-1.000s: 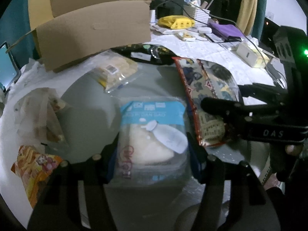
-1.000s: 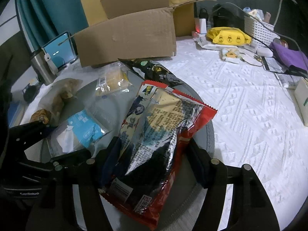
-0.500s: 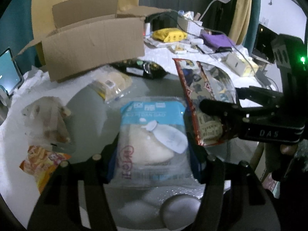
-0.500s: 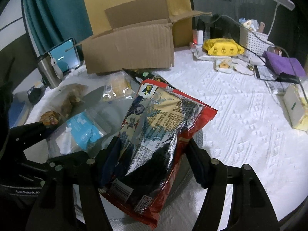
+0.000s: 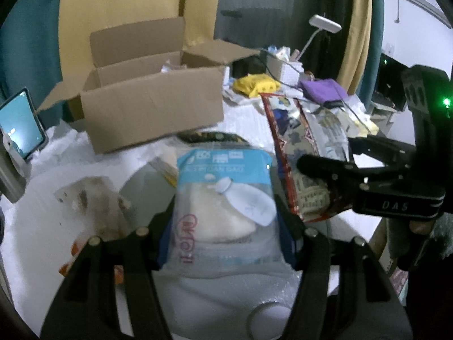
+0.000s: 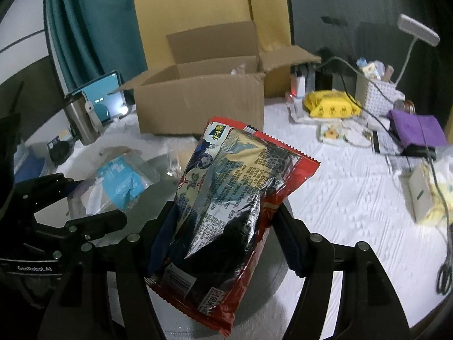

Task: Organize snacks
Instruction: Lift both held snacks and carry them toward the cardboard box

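The box (image 6: pixel 198 99) sits open at the back of the table (image 6: pixel 339 192), flaps spread, mouth clear. Right gripper (image 6: pixel 226 221) pinches the red bag (image 6: pixel 235 206) by its lower half, top end free in the air. Left gripper (image 5: pixel 223 218) pinches the blue pack (image 5: pixel 223 201), also aloft. Best move, I'd say: carry both high over the near wall and go in one at a time. Watch the side flaps, the loose packets below, and the cables off right.
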Tool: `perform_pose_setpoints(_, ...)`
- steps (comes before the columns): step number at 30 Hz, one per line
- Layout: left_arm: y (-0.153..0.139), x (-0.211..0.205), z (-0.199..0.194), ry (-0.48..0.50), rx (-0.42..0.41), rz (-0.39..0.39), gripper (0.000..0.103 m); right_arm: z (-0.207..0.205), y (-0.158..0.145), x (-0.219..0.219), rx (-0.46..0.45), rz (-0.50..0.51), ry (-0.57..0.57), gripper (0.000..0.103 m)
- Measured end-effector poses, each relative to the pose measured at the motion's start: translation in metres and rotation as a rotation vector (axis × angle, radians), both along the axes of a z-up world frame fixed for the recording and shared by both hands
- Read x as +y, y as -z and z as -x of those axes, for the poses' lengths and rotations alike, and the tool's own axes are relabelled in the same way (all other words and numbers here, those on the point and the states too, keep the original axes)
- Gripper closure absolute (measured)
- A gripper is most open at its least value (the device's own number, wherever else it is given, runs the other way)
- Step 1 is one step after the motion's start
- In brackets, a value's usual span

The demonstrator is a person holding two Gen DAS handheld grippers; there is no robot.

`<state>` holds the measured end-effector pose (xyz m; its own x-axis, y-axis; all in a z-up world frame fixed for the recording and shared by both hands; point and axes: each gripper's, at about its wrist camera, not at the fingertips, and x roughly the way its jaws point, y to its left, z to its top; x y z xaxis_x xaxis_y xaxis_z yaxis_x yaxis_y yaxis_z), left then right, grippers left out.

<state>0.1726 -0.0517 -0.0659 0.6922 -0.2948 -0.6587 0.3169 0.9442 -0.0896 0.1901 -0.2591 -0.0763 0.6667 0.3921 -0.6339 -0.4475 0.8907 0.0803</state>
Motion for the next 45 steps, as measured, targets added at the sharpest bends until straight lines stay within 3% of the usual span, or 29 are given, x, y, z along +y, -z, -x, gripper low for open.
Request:
perform_pose_setpoints(24, -0.069, 0.041, -0.041, -0.074, -0.13, 0.05, 0.041, -0.047, -0.07, 0.033, -0.127, 0.002, -0.052, 0.033)
perform_pose_setpoints(45, -0.106, 0.066, -0.102, -0.095, -0.218, 0.048, 0.041, -0.103, -0.096, 0.063, -0.18, 0.01, -0.088, 0.033)
